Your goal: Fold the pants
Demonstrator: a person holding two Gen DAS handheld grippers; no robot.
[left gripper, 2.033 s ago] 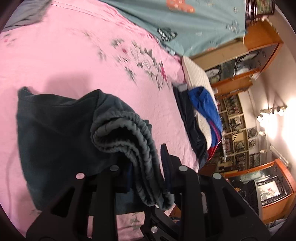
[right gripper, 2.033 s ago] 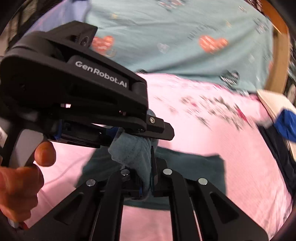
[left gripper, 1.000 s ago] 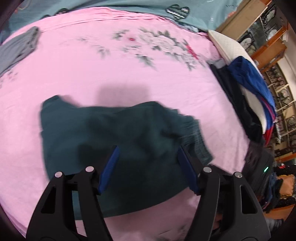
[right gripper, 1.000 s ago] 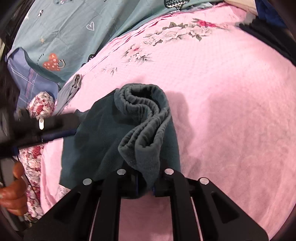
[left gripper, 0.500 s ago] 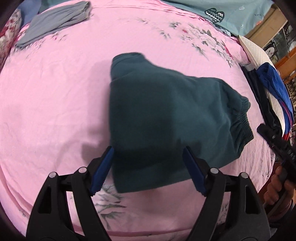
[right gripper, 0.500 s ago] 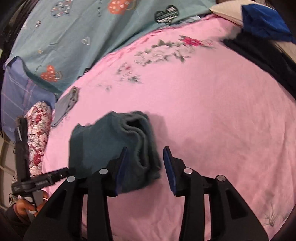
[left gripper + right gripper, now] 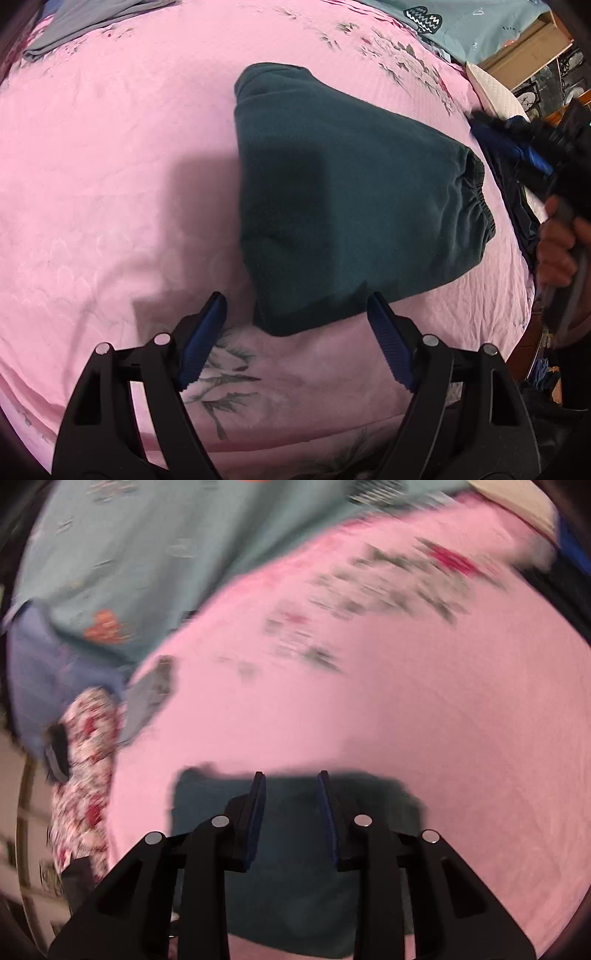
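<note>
The pants lie folded into a compact dark-green bundle on the pink bedsheet, waistband at three o'clock in my left view. A second ago my right gripper pinched that waistband; now it is released above the bundle, its jaws closing on nothing. My left gripper gapes wide and empty at six o'clock. I judge the fold done.

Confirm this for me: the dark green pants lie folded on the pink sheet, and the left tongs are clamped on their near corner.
Wrong on the grip. The left wrist view shows the left tongs open, their blue pads standing either side of the near corner without pressing it. The rest holds: the dark green pants lie folded on the pink sheet.
</note>
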